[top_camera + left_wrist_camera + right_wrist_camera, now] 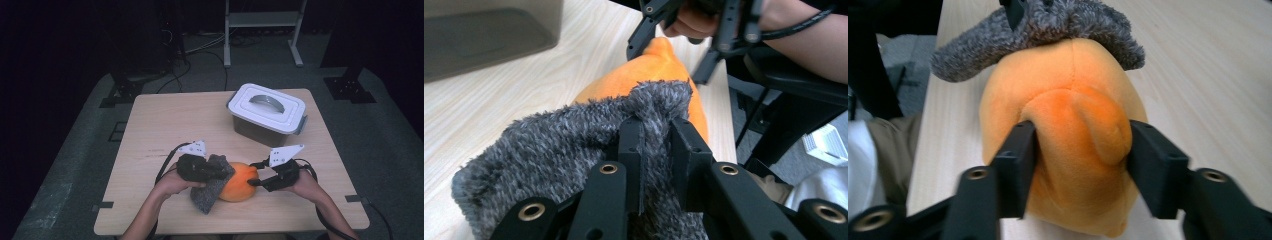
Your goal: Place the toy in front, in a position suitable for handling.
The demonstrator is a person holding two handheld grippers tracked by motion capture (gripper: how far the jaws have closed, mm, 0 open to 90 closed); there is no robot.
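An orange plush toy [241,184] [1073,100] lies on the wooden table [170,120] near its front edge. A grey fuzzy cloth [212,189] [554,150] is draped over the toy's left end. My left gripper [224,172] [656,127] is shut on a fold of that cloth. My right gripper [253,181] [1080,137] comes in from the right, its jaws on either side of the toy's narrow end with both pads against the plush. In the left gripper view the right gripper [674,52] straddles the toy's tip.
A white lidded box [267,112] with a grey handle stands at the back right of the table; its grey wall [484,35] is in the left gripper view. Bare wood lies left of and behind the toy. Dark floor with cables and a metal stand surrounds the table.
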